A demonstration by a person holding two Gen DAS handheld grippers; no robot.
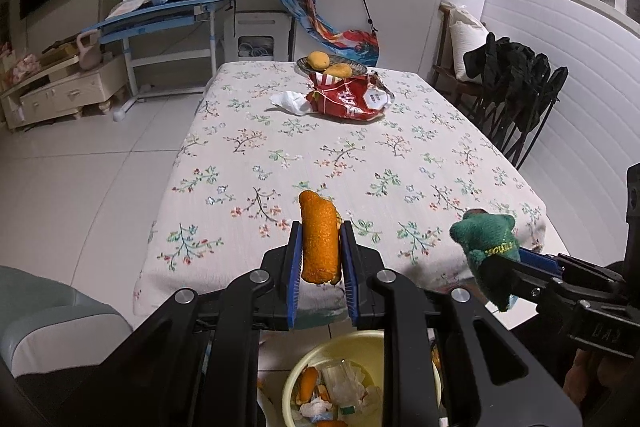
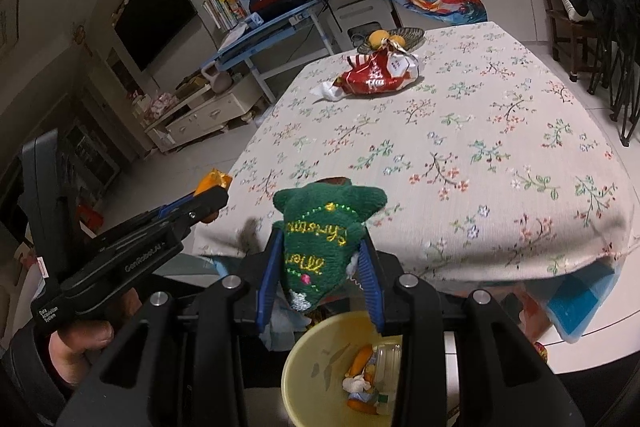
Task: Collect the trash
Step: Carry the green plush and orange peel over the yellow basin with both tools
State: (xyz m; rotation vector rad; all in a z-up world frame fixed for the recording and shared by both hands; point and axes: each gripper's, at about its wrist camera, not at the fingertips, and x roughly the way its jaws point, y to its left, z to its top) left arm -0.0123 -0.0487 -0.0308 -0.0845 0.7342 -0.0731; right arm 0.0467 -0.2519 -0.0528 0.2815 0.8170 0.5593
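Note:
My left gripper [image 1: 320, 239] is shut on a piece of orange peel [image 1: 319, 239] and holds it above the near table edge. My right gripper [image 2: 320, 251] is shut on a green knitted Christmas ornament [image 2: 320, 227], also seen in the left wrist view [image 1: 484, 239]. Both hang over a yellow trash bin [image 1: 296, 375] on the floor, which holds peel and wrappers; it also shows in the right wrist view [image 2: 304, 375]. A red snack bag [image 1: 348, 101] and a white crumpled tissue [image 1: 290, 101] lie far back on the table.
The table has a floral cloth [image 1: 320, 163]. A dish with mangoes [image 1: 332, 65] stands at its far end. A chair with a black jacket [image 1: 516, 79] is on the right, a blue desk [image 1: 160, 15] at the back left, a grey seat [image 1: 48, 315] near left.

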